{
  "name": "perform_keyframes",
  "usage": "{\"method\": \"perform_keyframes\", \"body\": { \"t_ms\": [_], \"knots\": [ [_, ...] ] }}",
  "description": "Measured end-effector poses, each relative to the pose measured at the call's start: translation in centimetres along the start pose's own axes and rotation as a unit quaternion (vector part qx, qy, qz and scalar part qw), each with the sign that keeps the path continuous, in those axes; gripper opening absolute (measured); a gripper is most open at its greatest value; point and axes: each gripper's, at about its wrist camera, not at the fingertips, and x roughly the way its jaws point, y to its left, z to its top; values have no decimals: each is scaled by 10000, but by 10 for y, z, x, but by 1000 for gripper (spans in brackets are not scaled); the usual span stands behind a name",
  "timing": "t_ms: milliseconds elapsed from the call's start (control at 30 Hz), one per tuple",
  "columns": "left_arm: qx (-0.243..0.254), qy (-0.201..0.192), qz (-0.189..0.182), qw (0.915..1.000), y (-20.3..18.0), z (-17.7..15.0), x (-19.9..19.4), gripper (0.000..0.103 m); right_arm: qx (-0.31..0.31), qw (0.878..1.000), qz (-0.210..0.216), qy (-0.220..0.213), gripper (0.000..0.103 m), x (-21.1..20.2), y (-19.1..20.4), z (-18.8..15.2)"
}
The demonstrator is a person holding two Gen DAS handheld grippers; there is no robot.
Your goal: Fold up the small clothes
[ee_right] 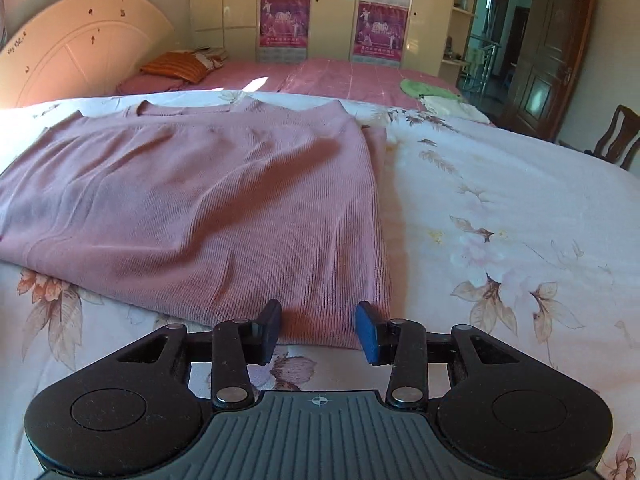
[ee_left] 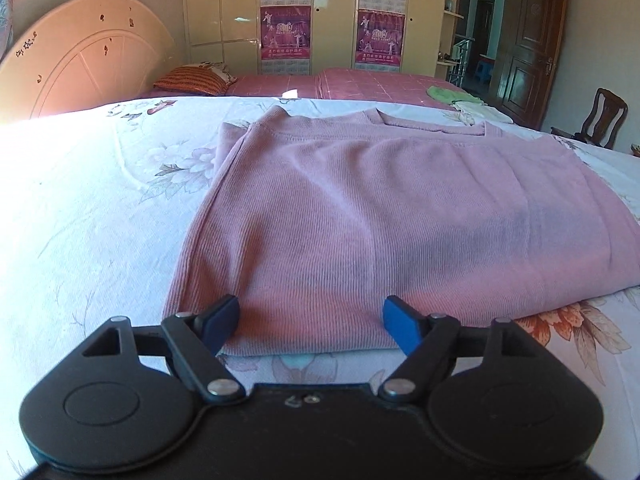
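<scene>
A pink ribbed top (ee_left: 380, 216) lies flat on the floral bedsheet (ee_left: 92, 216), its sleeves folded in, neckline at the far end. My left gripper (ee_left: 310, 326) is open, its blue pads (ee_left: 400, 330) straddling the near left corner of the hem. In the right wrist view the same pink top (ee_right: 224, 208) fills the left half. My right gripper (ee_right: 318, 330) is open, its pads (ee_right: 368, 332) at either side of the near right hem corner. Neither gripper holds the cloth.
The floral sheet (ee_right: 500, 216) spreads to the right. Behind lie a red bedspread (ee_left: 360, 84), an orange pillow (ee_left: 192, 80), a green cloth (ee_left: 452, 94) and white cloth (ee_right: 456, 110). A headboard (ee_left: 80, 60), wardrobe (ee_left: 224, 4), door (ee_left: 528, 40) and chair (ee_left: 604, 120) stand beyond.
</scene>
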Motion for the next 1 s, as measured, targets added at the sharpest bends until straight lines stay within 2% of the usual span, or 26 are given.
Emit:
{"method": "perform_keyframes", "body": {
  "t_ms": [100, 233, 333, 367, 400, 467, 567, 633, 667, 733, 1000],
  "knots": [
    [19, 63, -19, 10000, 1, -3, 3, 79, 76, 9998, 22, -171, 40, -8, 2, 0],
    [61, 93, 15, 9999, 0, 0, 2, 80, 113, 9999, -94, 89, 40, 4, 3, -4],
    [-8, -111, 116, 9999, 4, 1, -6, 80, 208, 9997, -45, -137, 40, -9, 2, 2],
    [-57, 7, 124, 9999, 7, 0, -2, 80, 211, 9996, -29, -204, 40, -12, 2, 2],
    [-92, 105, 87, 9999, 10, -2, 1, 81, 186, 9997, -46, -162, 40, -10, 2, 2],
    [-7, 70, 69, 10000, 9, -5, 2, 81, 125, 9996, -113, 247, 40, 4, 2, -1],
    [-35, 72, 101, 9999, 8, 0, -3, 80, 150, 9997, -114, 169, 40, -3, 2, 3],
    [-66, 118, 92, 9999, 10, 0, -1, 81, 211, 9997, 0, -84, 40, -13, 2, 5],
    [-66, 151, 74, 9998, 10, -2, 1, 81, 164, 9998, -7, -73, 40, -13, 4, 4],
    [-5, 141, 100, 9999, 9, -3, 2, 81, 55, 9994, -144, 312, 40, 1, 7, 1],
    [18, 185, 119, 9998, 8, -1, 3, 81, 104, 9996, -122, 225, 40, 3, 3, -2]
  ]
}}
